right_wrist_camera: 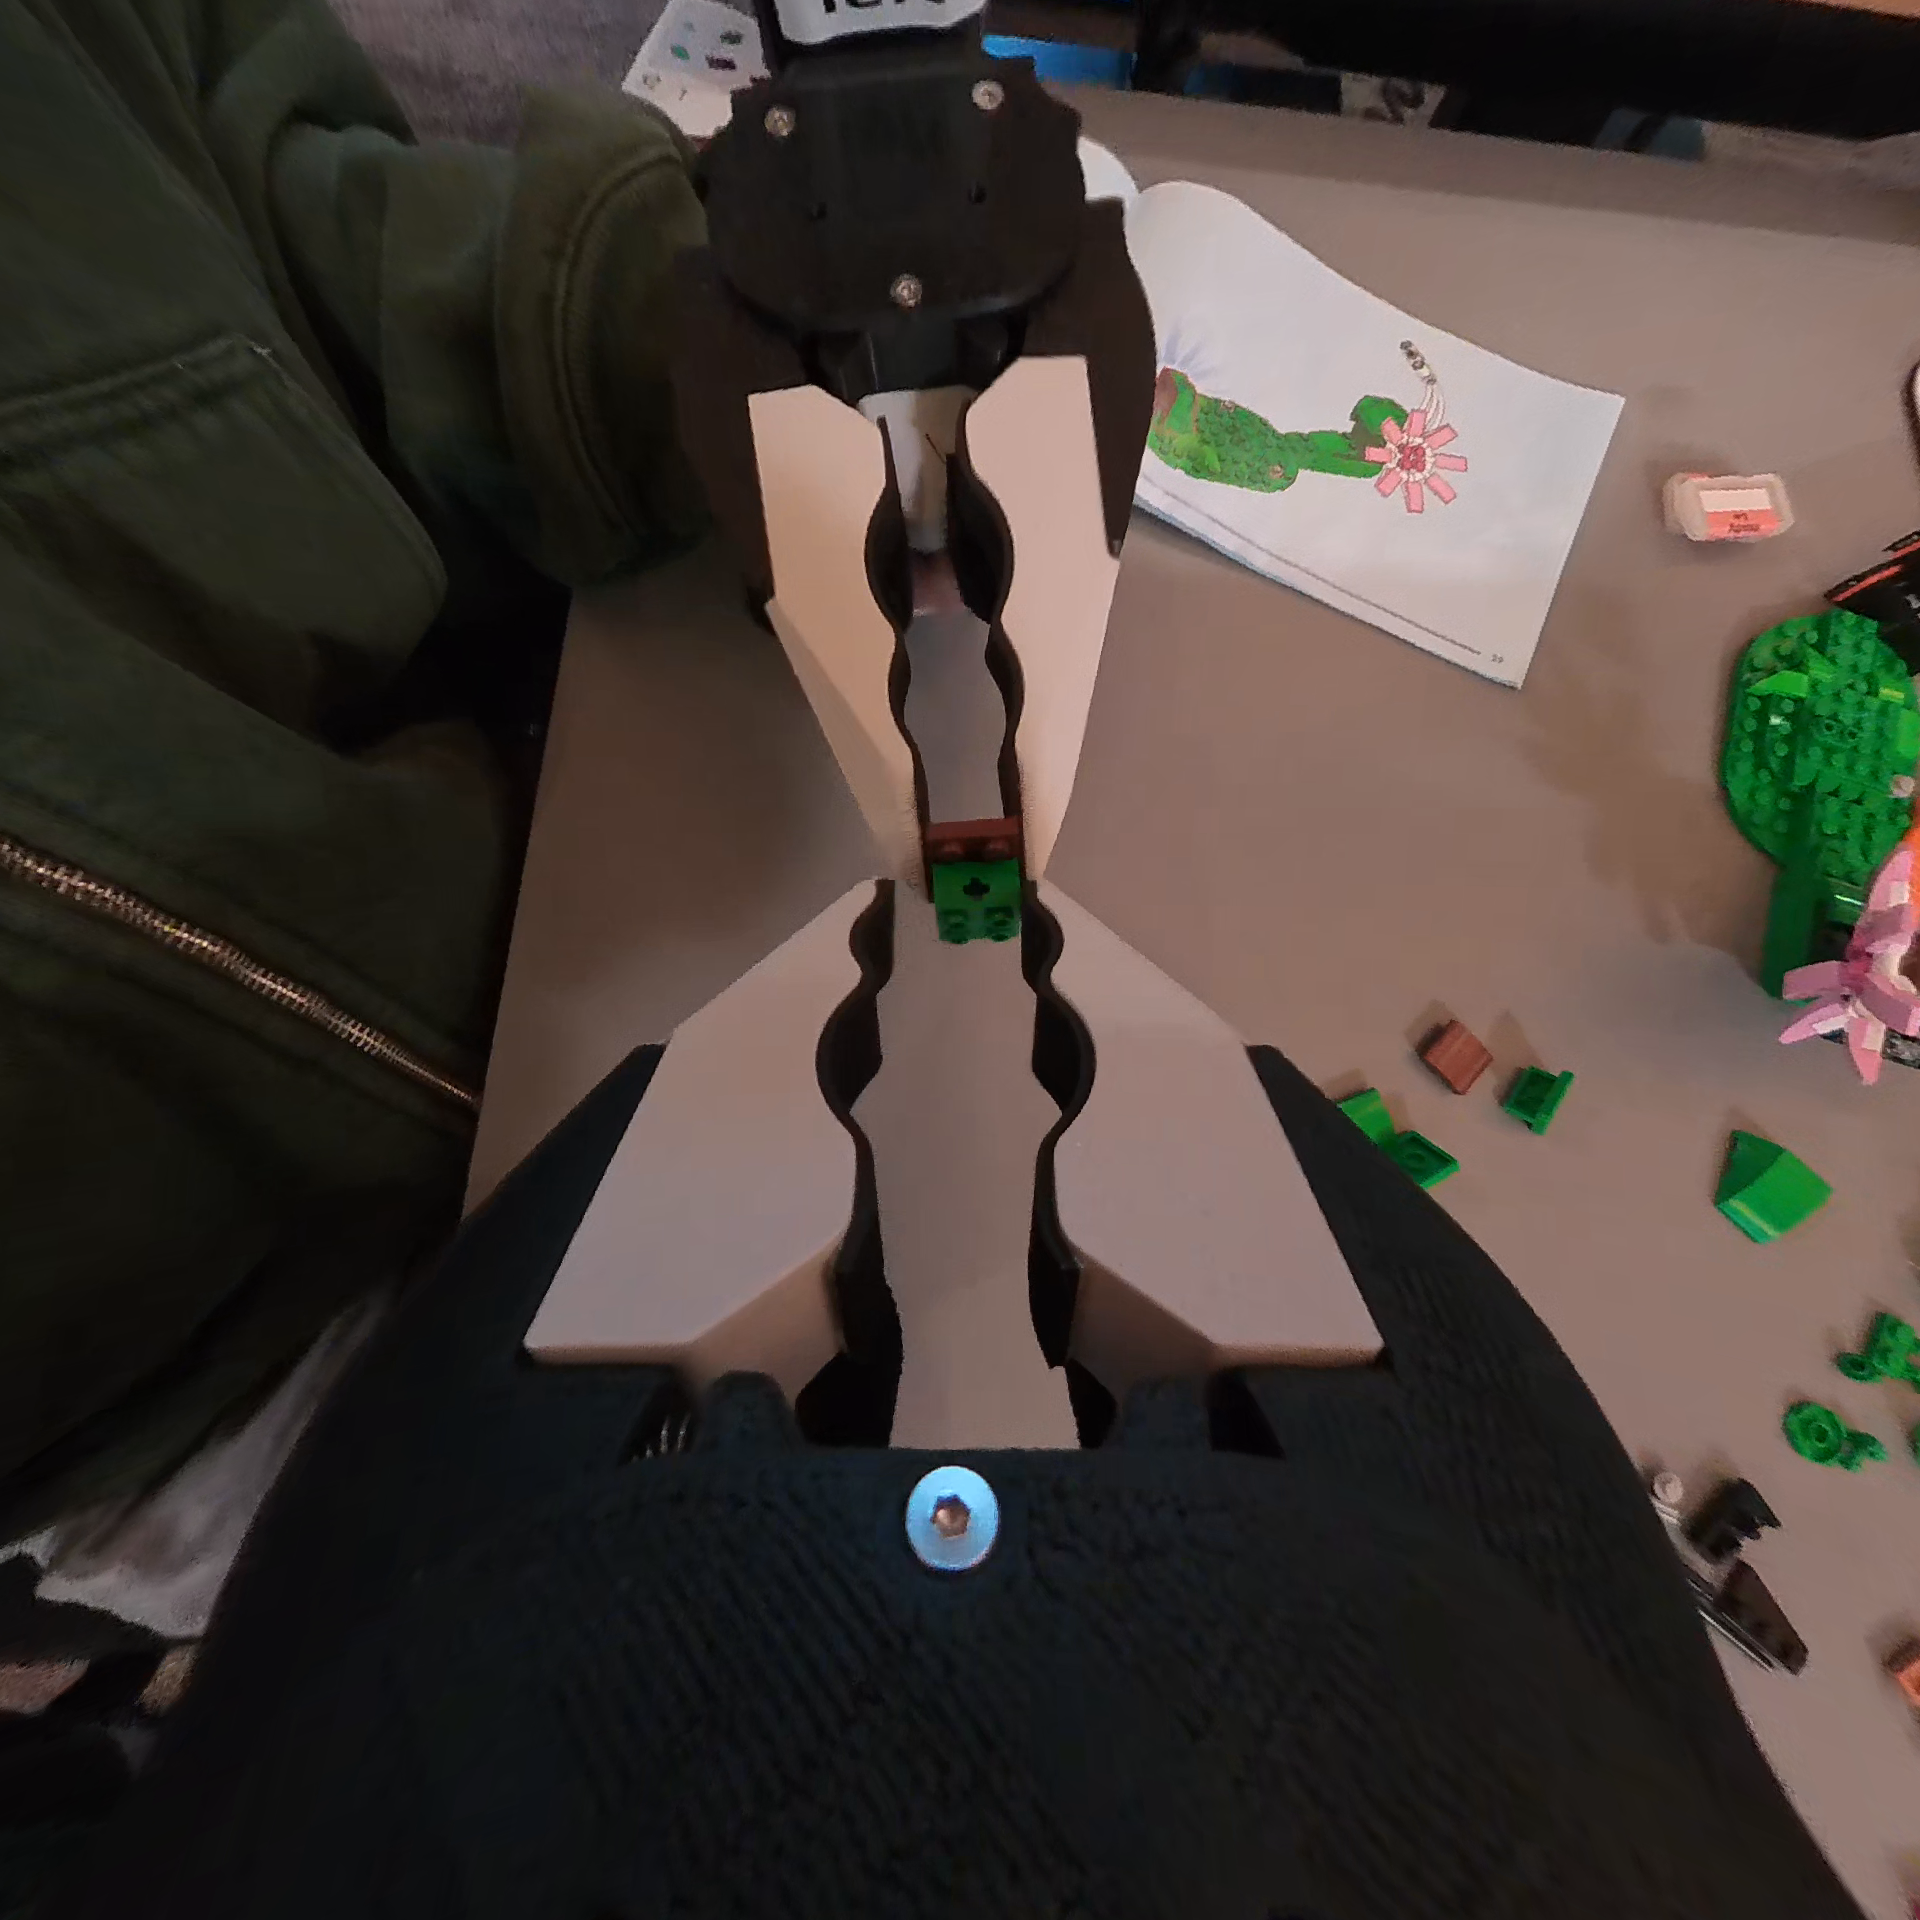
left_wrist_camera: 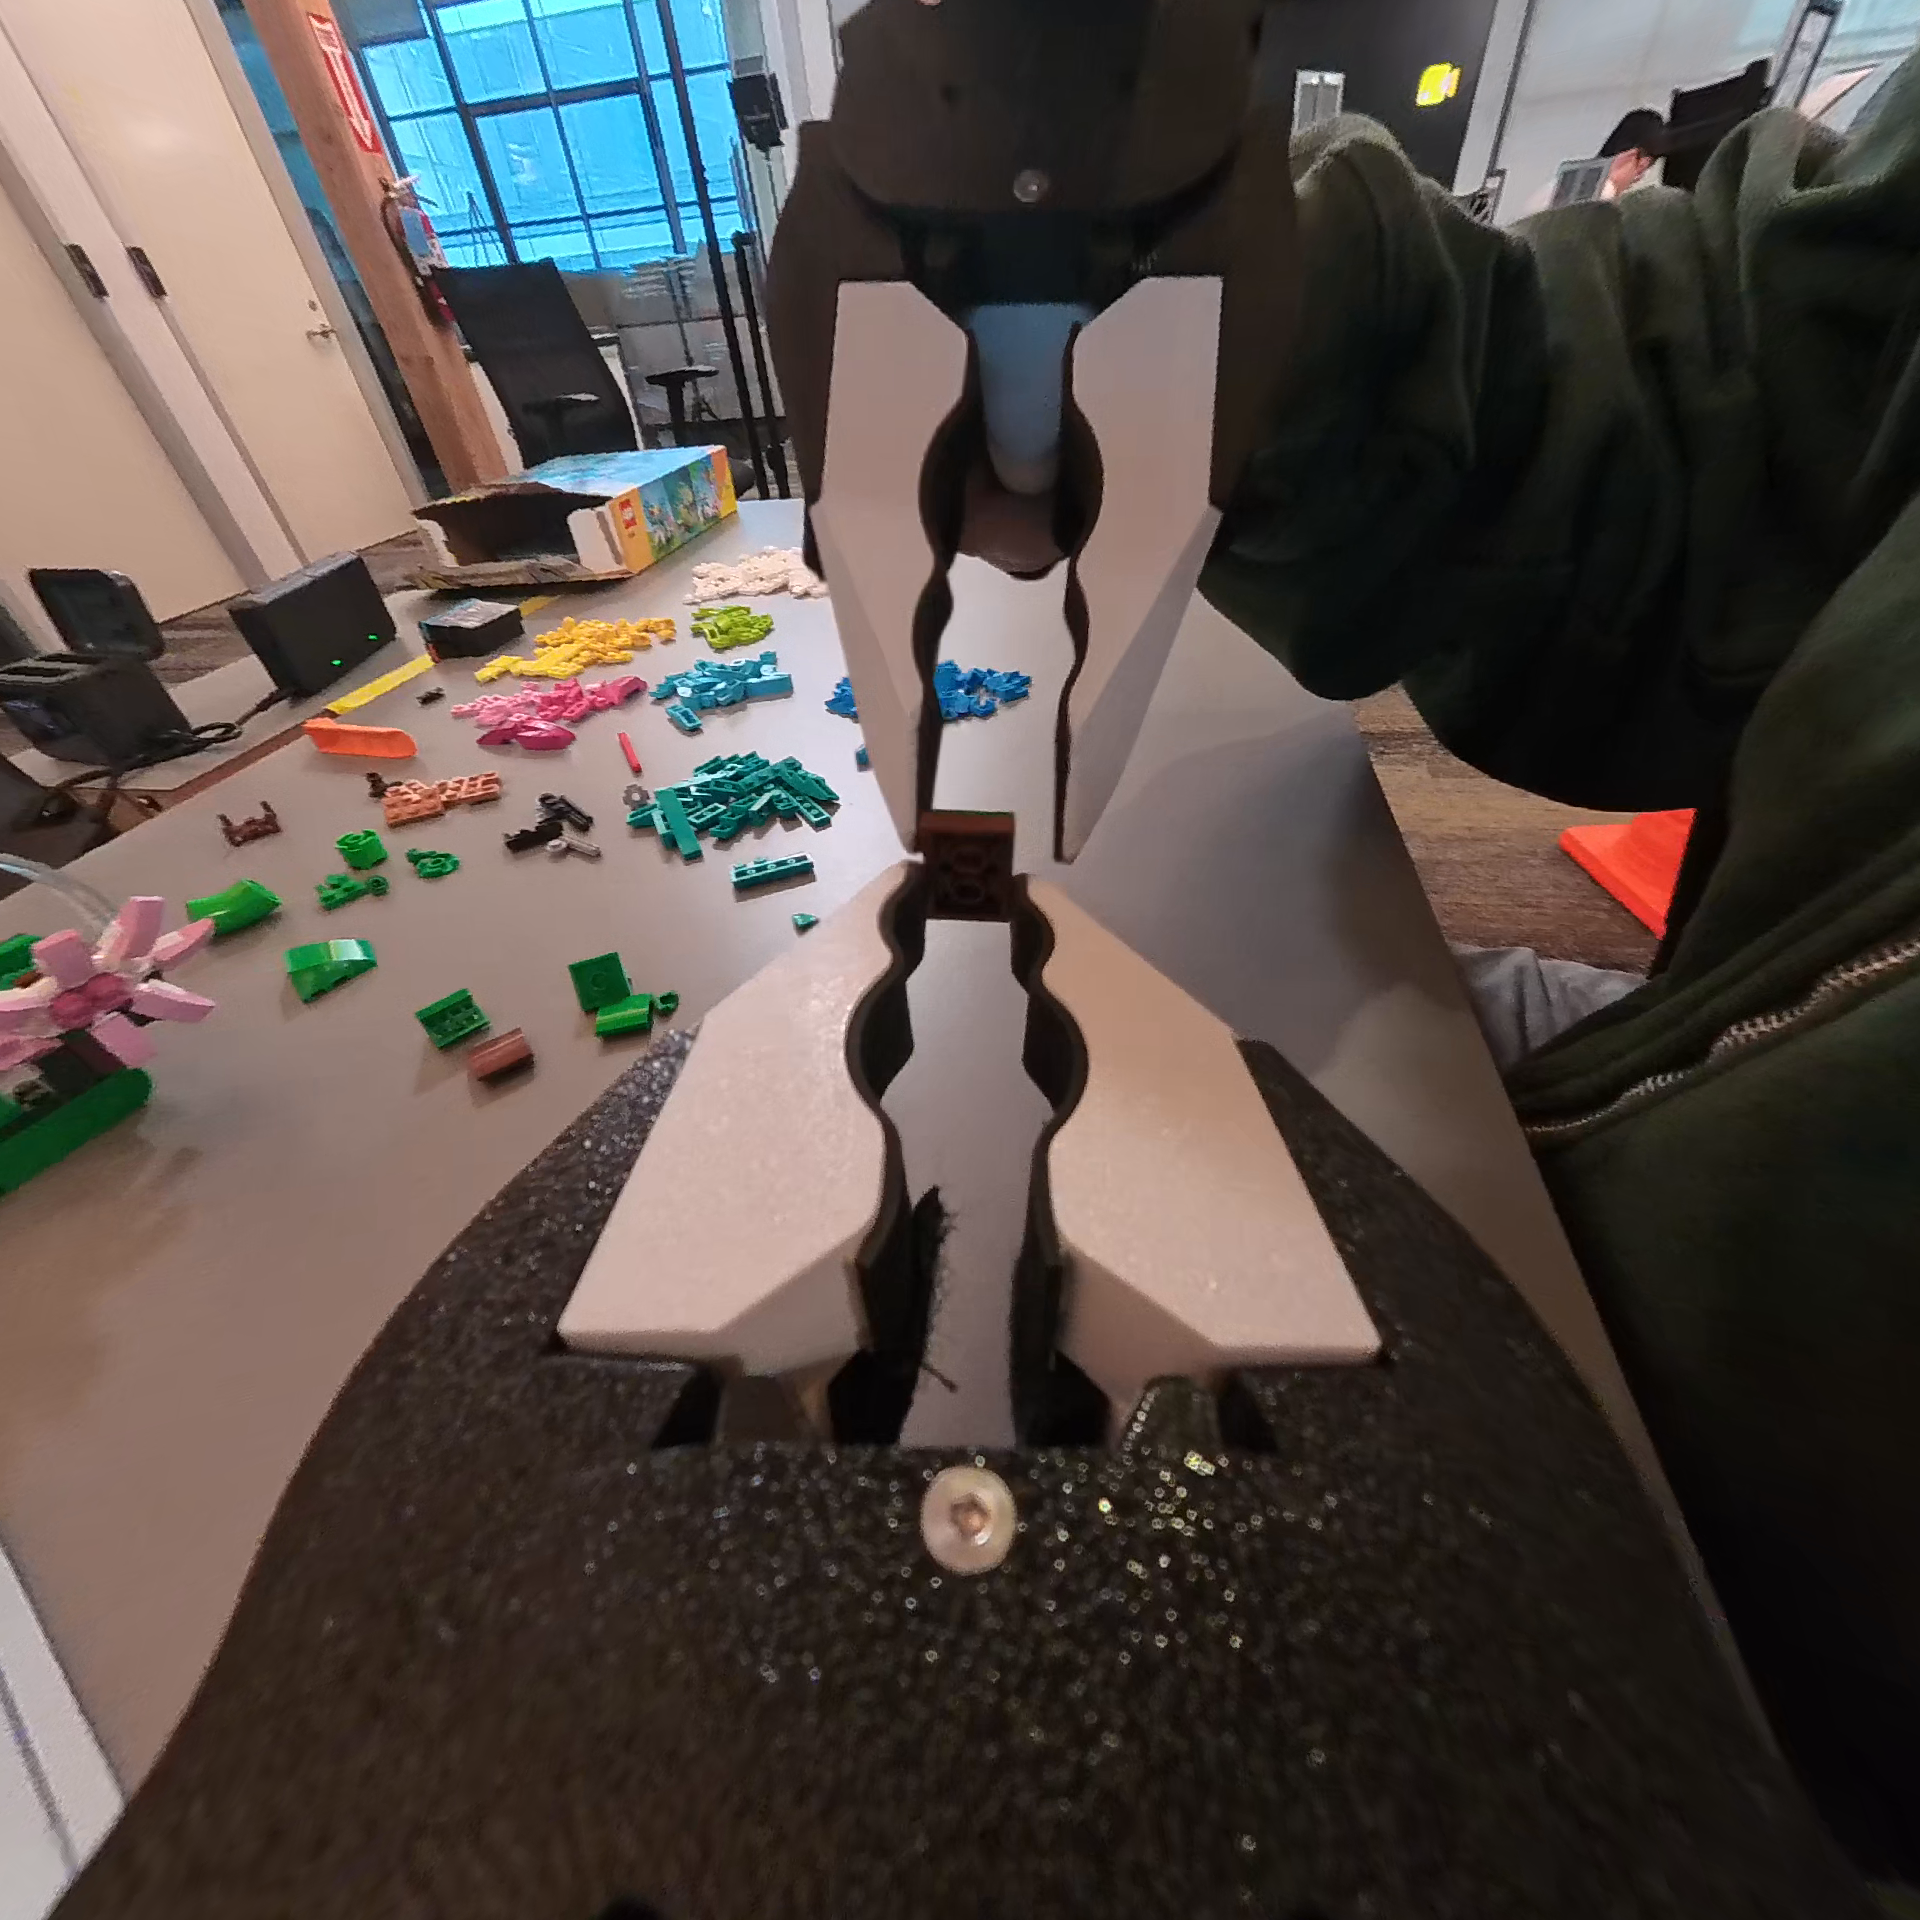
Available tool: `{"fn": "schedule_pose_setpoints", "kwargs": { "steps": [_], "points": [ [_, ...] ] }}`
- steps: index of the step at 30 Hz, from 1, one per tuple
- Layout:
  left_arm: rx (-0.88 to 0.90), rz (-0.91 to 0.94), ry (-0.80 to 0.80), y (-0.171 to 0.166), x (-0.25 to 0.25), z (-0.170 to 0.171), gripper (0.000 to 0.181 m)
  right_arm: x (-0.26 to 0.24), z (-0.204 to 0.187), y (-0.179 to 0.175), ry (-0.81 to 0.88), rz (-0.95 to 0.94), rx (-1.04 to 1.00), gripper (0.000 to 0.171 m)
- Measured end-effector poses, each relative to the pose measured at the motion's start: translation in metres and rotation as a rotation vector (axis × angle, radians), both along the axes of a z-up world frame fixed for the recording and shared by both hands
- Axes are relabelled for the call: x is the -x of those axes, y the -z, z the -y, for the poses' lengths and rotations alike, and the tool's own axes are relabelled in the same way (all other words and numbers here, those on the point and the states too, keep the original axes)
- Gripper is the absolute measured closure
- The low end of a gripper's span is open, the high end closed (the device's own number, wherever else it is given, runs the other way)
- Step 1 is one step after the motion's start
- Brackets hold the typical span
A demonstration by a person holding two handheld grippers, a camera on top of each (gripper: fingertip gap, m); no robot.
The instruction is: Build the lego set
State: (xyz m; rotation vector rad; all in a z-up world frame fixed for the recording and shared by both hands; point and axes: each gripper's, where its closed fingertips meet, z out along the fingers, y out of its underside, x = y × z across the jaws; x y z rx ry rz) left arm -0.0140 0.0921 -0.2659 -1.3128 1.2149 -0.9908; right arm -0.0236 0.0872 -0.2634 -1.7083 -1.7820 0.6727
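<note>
My two grippers meet tip to tip above the grey table (left_wrist_camera: 312, 1195). My left gripper (left_wrist_camera: 968, 883) is shut on a small brown brick (left_wrist_camera: 966, 868). In the right wrist view the left gripper (right_wrist_camera: 968, 821) comes in from the top, and the brown brick (right_wrist_camera: 971, 836) sits pressed against a small green brick (right_wrist_camera: 977, 909). My right gripper (right_wrist_camera: 961, 899) stands around the green brick with its jaws wider than the brick; one finger touches it and a gap shows on the other side. In the left wrist view the right gripper (left_wrist_camera: 992, 831) hangs from above and the green brick is hidden behind the brown one.
Sorted piles of teal (left_wrist_camera: 738, 795), yellow (left_wrist_camera: 582, 644) and pink (left_wrist_camera: 540, 707) bricks lie behind, near the set's box (left_wrist_camera: 623, 509). A green build with a pink flower (right_wrist_camera: 1829, 790) stands at the right, beside an open instruction booklet (right_wrist_camera: 1351, 468) and loose green pieces (right_wrist_camera: 1766, 1195). Dark green sleeves flank the grippers. Less than 4 cm separates the two grippers' tips.
</note>
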Motion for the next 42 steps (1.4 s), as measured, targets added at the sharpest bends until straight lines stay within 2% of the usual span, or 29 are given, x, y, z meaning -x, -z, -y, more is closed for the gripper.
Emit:
{"fn": "schedule_pose_setpoints", "kwargs": {
  "steps": [4, 8, 11, 15, 23, 27, 33, 36, 42],
  "points": [
    [-0.018, 0.009, -0.075, -0.003, 0.005, -0.011, 0.168, -0.004, -0.011, -0.008, 0.097, -0.068, -0.018, 0.139],
    [-0.07, 0.05, -0.276, -0.013, 0.018, -0.036, 0.168, -0.006, -0.04, -0.035, 0.445, -0.358, -0.05, 0.133],
    [-0.129, 0.05, -0.422, -0.02, 0.024, -0.049, 0.168, 0.004, -0.042, -0.037, 0.58, -0.469, -0.161, 0.131],
    [-0.215, -0.002, -0.505, -0.02, 0.021, -0.052, 0.168, 0.02, -0.045, -0.036, 0.623, -0.468, -0.326, 0.131],
    [-0.285, -0.066, -0.577, -0.017, 0.022, -0.055, 0.168, 0.025, -0.053, -0.028, 0.672, -0.475, -0.295, 0.142],
    [-0.318, -0.101, -0.598, -0.016, 0.022, -0.056, 0.168, 0.024, -0.056, -0.026, 0.683, -0.446, -0.299, 0.141],
    [-0.436, -0.203, -0.641, -0.012, 0.02, -0.056, 0.168, 0.02, -0.059, -0.017, 0.695, -0.372, -0.192, 0.145],
    [-0.486, -0.223, -0.648, -0.013, 0.017, -0.053, 0.168, 0.017, -0.061, -0.015, 0.703, -0.344, -0.189, 0.155],
    [-0.505, -0.244, -0.658, -0.012, 0.017, -0.053, 0.168, 0.016, -0.063, -0.013, 0.709, -0.302, -0.232, 0.158]
  ]
}}
